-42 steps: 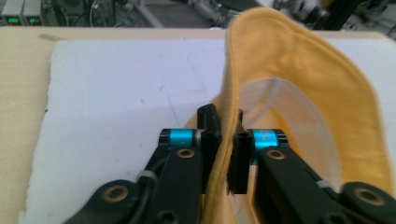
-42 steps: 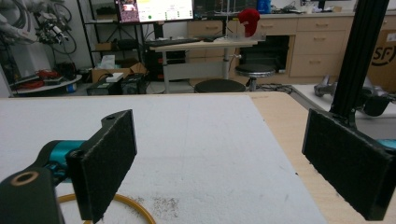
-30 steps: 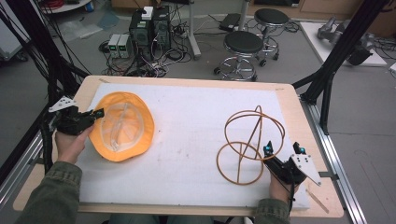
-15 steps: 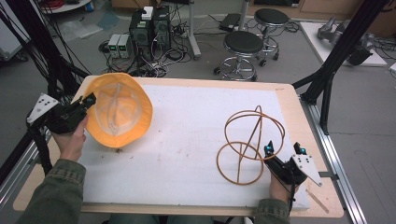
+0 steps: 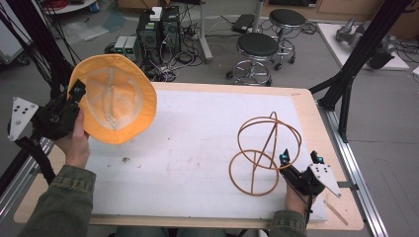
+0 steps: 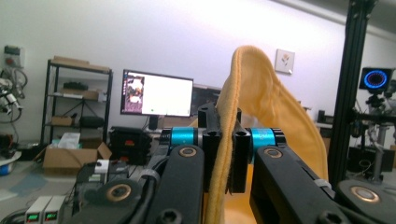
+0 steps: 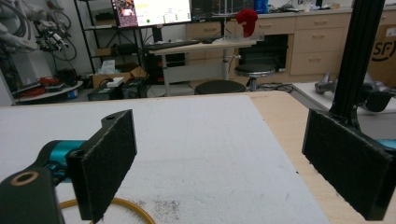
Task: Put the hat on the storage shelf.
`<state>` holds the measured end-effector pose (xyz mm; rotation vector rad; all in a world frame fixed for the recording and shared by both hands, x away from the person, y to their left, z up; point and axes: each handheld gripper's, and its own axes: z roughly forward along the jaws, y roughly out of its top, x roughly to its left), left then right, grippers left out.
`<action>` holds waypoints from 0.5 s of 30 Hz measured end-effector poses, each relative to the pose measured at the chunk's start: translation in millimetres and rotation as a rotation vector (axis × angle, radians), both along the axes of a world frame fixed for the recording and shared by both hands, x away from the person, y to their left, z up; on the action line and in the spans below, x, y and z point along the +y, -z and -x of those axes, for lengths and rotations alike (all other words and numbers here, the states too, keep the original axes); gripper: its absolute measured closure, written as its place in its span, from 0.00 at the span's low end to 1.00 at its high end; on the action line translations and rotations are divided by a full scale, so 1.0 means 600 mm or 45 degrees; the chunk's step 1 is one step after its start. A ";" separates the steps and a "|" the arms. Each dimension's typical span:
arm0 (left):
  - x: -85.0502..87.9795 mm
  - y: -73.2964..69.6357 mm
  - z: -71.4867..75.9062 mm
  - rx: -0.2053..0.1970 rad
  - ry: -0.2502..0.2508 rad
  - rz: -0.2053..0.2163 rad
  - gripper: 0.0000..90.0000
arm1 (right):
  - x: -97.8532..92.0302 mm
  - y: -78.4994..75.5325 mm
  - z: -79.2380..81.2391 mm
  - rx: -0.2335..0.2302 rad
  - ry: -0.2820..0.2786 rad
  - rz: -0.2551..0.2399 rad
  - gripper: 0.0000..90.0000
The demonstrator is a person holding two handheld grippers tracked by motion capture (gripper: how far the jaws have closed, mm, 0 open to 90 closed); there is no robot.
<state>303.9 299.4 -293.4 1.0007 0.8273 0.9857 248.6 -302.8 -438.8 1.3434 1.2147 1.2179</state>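
Observation:
An orange bucket hat (image 5: pixel 114 98) hangs in the air over the table's far left corner, tilted with its pale inside facing the camera. My left gripper (image 5: pixel 74 94) is shut on its brim. In the left gripper view the brim (image 6: pixel 224 154) is pinched edge-on between the jaws. A wire stand (image 5: pixel 264 150) of orange hoops rests on the white mat at the right. My right gripper (image 5: pixel 299 159) lies at the near right, just beside the stand's bottom hoop, open. A short arc of that hoop (image 7: pixel 123 205) shows low between the wide pads.
The white mat (image 5: pixel 197 148) covers most of the wooden table (image 5: pixel 311 118). Black frame posts (image 5: pixel 353 69) rise at both sides. Two stools (image 5: pixel 257 49) and computer boxes stand on the floor beyond the far edge.
My left gripper has lifted the hat off the mat and carried it up and to the left, tipping it upright. The right gripper and stand have stayed put.

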 end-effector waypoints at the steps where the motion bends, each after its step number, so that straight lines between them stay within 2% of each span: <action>1: -0.003 -0.004 -0.001 -0.008 0.004 0.001 0.97 | 0.000 0.000 -0.001 -0.002 -0.001 0.002 0.10; 9: -0.045 -0.033 -0.023 -0.032 0.047 -0.001 0.97 | 0.001 0.001 -0.002 0.003 -0.006 0.001 0.10; 15: -0.088 -0.040 -0.042 -0.036 0.086 0.000 0.97 | 0.001 0.001 -0.001 -0.001 -0.004 0.003 0.10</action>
